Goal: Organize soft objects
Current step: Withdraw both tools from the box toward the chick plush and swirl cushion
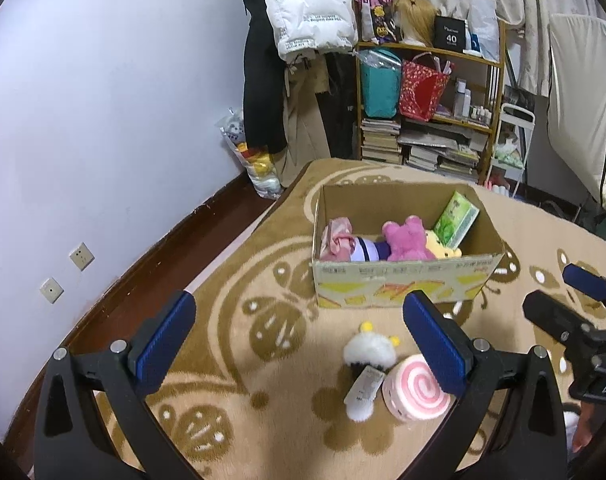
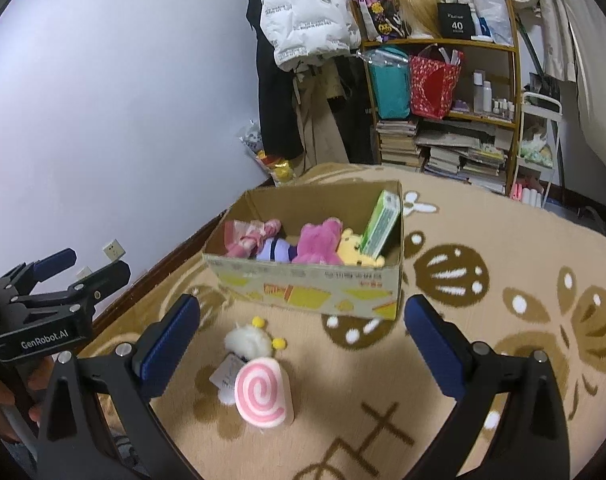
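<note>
In the left wrist view, the left gripper [image 1: 299,344] hangs above the patterned carpet [image 1: 243,380] with its blue-padded fingers [image 1: 165,344] spread wide and nothing between them. Just ahead of it stands an open cardboard box [image 1: 403,280], which holds a pink bundle of cloth [image 1: 337,238], a purple-and-white striped plush [image 1: 367,249], a pink plush bear [image 1: 407,240], a yellow plush [image 1: 447,249] and a green tissue pack [image 1: 455,220] leaning against the right wall. On the carpet in front of the box, near the right finger, lie a white fluffy toy [image 1: 369,352] with yellow bobbles and, touching it, a pink swirl-roll plush [image 1: 417,390]. The right gripper [image 1: 563,300] shows at the right edge, its fingers parted and empty. A bookshelf [image 1: 431,108] crowded with bags and books stands against the far wall. In the right wrist view, the right gripper [image 2: 303,344] is likewise wide open and holds nothing; the swirl roll [image 2: 263,394] lies on the carpet between its fingers, closer to the left one, with the white fluffy toy [image 2: 247,340] touching it on the box side. The box [image 2: 311,284] sits just beyond, still holding the same plush toys and tissue pack [image 2: 381,222]. The left gripper [image 2: 75,266] appears at the left edge, open.
</note>
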`<state>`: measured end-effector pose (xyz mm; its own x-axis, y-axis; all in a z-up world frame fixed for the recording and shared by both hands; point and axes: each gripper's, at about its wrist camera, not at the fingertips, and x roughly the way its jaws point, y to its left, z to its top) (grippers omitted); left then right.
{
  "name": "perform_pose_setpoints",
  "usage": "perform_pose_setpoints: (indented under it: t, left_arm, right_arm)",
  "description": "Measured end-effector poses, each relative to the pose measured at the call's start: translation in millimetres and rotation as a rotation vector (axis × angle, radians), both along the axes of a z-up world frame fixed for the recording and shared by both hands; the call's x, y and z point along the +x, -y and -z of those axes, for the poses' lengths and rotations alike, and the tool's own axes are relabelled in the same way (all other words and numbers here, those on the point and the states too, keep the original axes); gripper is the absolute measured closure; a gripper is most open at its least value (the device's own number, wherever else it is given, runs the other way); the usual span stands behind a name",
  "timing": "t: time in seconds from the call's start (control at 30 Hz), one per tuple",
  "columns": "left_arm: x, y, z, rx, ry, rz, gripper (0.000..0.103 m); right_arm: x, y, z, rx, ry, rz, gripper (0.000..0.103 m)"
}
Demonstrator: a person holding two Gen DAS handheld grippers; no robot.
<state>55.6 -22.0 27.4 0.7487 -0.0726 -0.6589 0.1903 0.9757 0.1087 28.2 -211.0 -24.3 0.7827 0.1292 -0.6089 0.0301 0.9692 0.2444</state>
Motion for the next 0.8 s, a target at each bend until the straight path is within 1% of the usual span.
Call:
perform_pose_setpoints:
  t: [0.07,0.33,0.7,0.8]
  left_arm:
    - [0.4,0.0,4.9,-0.001,-0.007,0.006,0.001]
    - [12.6,1.8,33.3,0.002,-0.081,0.024,0.001]
    - [35.9,9.4,66.0,0.038,-0.156,0.045,0.001]
    - [42.2,10.6,72.0,0.023,-0.178,0.051,0.001]
  right_arm:
    - [-2.0,-1.7,6.9,0.005,-0.01,-0.002,0.0]
    - [2.9,-11.9,36.1,0.005,-0.064,-0.017,0.0]
    - [14.1,-22.0,70.1,0.011,-0.129,-0.035,0.0]
    - [17.6,-27.0,79.3,0.015,-0.151,-0.049,0.0]
